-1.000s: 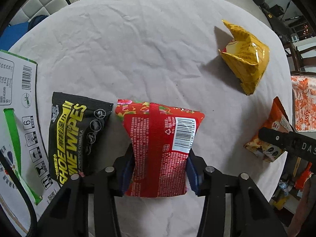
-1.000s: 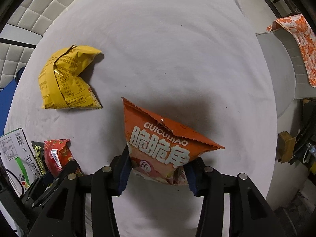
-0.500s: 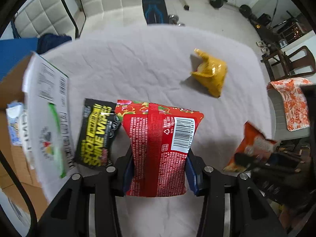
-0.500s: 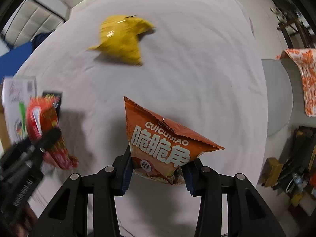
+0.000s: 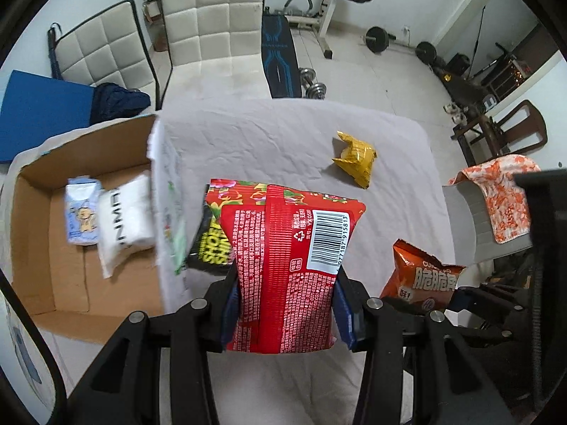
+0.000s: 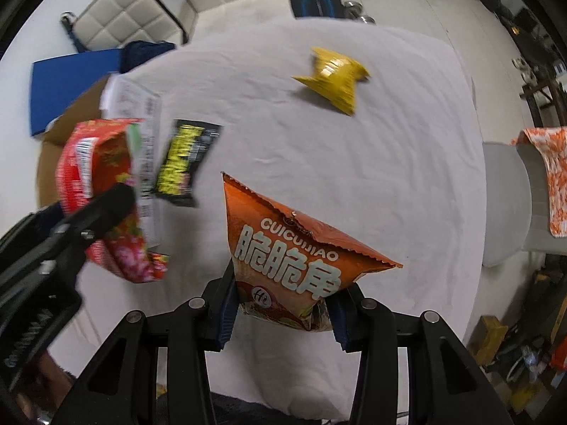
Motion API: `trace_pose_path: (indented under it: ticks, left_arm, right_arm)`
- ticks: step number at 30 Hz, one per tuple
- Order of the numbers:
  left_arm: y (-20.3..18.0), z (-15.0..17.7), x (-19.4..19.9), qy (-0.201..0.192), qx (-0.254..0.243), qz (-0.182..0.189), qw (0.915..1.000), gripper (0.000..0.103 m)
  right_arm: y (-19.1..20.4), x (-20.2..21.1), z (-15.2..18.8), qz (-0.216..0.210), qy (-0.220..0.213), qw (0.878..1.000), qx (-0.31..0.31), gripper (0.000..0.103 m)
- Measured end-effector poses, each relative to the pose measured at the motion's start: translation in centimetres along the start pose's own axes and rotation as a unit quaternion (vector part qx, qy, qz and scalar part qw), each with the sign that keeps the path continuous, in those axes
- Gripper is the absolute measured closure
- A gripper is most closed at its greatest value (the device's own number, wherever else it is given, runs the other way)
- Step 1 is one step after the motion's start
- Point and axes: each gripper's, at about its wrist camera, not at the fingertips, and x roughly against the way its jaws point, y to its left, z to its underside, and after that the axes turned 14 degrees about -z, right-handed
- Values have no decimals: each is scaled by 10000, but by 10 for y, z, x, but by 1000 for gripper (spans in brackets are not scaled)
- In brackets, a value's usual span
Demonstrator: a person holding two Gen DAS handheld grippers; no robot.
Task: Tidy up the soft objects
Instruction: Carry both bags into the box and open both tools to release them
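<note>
Left wrist view: the left gripper [image 5: 286, 313] pinches a red snack bag [image 5: 286, 265] aloft, apparently bound for the cardboard box [image 5: 71, 283] at nine o'clock; right wrist view: the right gripper [image 6: 283, 313] clamps an orange chip bag [image 6: 287, 265]; a yellow packet [image 6: 335, 78] waits at one o'clock.
</note>
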Motion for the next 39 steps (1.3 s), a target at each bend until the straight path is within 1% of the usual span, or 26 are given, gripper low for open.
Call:
trace_pose_path:
  ticks: [5, 11, 16, 17, 19, 24, 28, 30, 34, 36, 39]
  left_arm:
    - [35, 8, 29, -250, 95, -78, 9996, 61]
    - [95, 15, 59, -460, 331, -128, 9983, 61]
    - [157, 20, 66, -409, 583, -179, 9973, 61]
    - [174, 21, 65, -397, 622, -245, 9970, 61]
    - [195, 22, 63, -383, 674, -379, 9963, 61]
    - [254, 22, 43, -166, 866, -576, 9944, 61]
    - [280, 19, 20, 47, 972, -589, 9935, 61]
    - [290, 16, 4, 183, 1022, -578, 9929, 61]
    - [302, 15, -27, 441, 1060, -516, 9920, 61]
    - [306, 13, -49, 633, 1049, -495, 9912, 61]
    - [314, 9, -82, 923, 1062, -455, 9890, 61]
  right_arm:
    - [52, 24, 5, -140, -218, 9991, 350, 57]
    - [117, 26, 6, -190, -345, 9965, 743, 57]
    - [169, 9, 7, -324, -300, 9936, 1040, 57]
    - [180, 3, 7, -366, -262, 9929, 1097, 57]
    - [202, -8, 5, -434, -188, 9919, 1175, 57]
    - [251, -45, -7, -483, -38, 9888, 1409, 57]
    - [275, -80, -23, -454, 117, 9888, 1413, 57]
    - [279, -102, -31, -377, 239, 9899, 1349, 57]
    - [276, -150, -36, -257, 696, 9905, 1160, 57]
    - [271, -176, -36, -177, 922, 9897, 1078, 57]
    - [265, -207, -39, -36, 1137, 9888, 967, 57]
